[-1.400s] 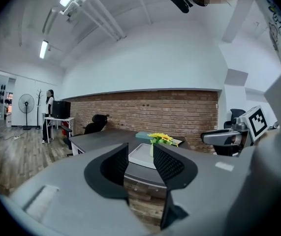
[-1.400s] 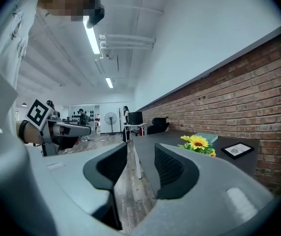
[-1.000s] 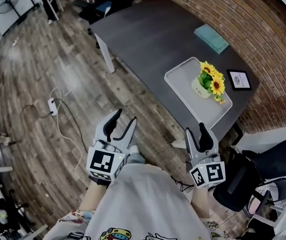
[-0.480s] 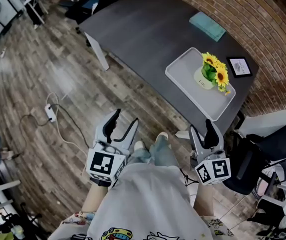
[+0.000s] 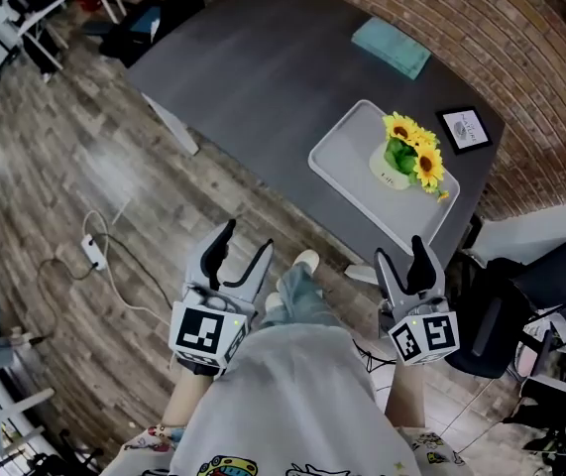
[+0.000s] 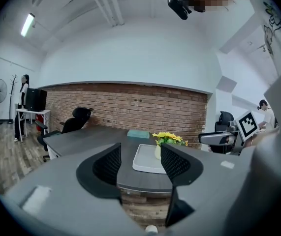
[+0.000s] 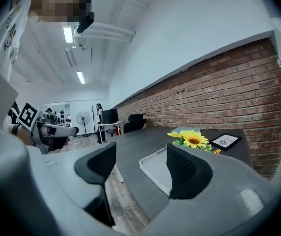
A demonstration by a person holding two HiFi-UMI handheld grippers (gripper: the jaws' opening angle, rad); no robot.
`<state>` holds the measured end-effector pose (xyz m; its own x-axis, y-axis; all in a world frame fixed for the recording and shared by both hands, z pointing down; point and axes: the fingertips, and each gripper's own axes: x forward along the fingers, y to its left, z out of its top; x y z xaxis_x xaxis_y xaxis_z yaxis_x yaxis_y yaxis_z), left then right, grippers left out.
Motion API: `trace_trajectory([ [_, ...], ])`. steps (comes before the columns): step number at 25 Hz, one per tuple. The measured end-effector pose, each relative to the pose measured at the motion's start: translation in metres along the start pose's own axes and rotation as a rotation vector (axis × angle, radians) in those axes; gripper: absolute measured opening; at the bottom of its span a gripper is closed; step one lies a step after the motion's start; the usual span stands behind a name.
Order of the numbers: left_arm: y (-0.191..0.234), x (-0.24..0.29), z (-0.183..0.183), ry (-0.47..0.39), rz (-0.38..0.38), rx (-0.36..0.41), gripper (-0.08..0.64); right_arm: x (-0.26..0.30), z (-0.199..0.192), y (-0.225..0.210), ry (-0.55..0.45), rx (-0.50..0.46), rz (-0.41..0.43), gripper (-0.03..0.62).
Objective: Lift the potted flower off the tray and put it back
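A potted flower (image 5: pixel 405 157), yellow sunflowers in a small white pot, stands on a pale grey tray (image 5: pixel 347 152) near the right end of a dark table (image 5: pixel 263 77). It also shows in the left gripper view as the flower (image 6: pixel 169 138) on the tray (image 6: pixel 145 159), and in the right gripper view as the flower (image 7: pixel 193 139) beside the tray (image 7: pixel 157 168). My left gripper (image 5: pixel 239 247) and right gripper (image 5: pixel 402 258) hang over the floor, short of the table. Both sets of jaws are opening, with nothing between them.
A teal cloth (image 5: pixel 392 48) and a small framed card (image 5: pixel 463 128) lie on the table by the brick wall (image 5: pixel 520 58). Black office chairs (image 5: pixel 535 300) stand to the right. A power strip and cable (image 5: pixel 94 251) lie on the wooden floor.
The table and tray have drawn nearer as the person walked toward them. Both grippers came forward with the body and their jaws spread wider.
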<state>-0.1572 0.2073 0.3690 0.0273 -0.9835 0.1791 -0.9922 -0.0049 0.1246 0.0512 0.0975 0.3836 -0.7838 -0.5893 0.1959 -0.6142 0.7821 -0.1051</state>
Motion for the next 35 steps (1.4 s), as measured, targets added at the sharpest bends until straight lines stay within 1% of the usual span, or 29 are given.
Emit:
trace_trajectory([
  [3, 0.007, 0.029, 0.006, 0.0, -0.031, 0.01, 0.265, 0.018, 0.007, -0.019, -0.021, 0.016, -0.031, 0.33],
  [7, 0.009, 0.077, 0.025, -0.002, -0.09, 0.03, 0.267, 0.042, 0.021, -0.046, -0.032, 0.023, -0.062, 0.344],
  [12, -0.007, 0.136, 0.05, -0.005, -0.203, 0.062, 0.272, 0.057, 0.038, -0.08, -0.054, 0.033, -0.117, 0.357],
  [17, -0.03, 0.181, 0.063, -0.012, -0.299, 0.085, 0.272, 0.059, 0.049, -0.108, -0.081, 0.029, -0.153, 0.372],
  [26, -0.061, 0.229, 0.075, -0.006, -0.438, 0.118, 0.272, 0.051, 0.058, -0.135, -0.11, 0.03, -0.228, 0.387],
  [35, -0.085, 0.251, 0.081, 0.016, -0.574, 0.141, 0.279, 0.038, 0.062, -0.14, -0.117, 0.044, -0.3, 0.391],
])
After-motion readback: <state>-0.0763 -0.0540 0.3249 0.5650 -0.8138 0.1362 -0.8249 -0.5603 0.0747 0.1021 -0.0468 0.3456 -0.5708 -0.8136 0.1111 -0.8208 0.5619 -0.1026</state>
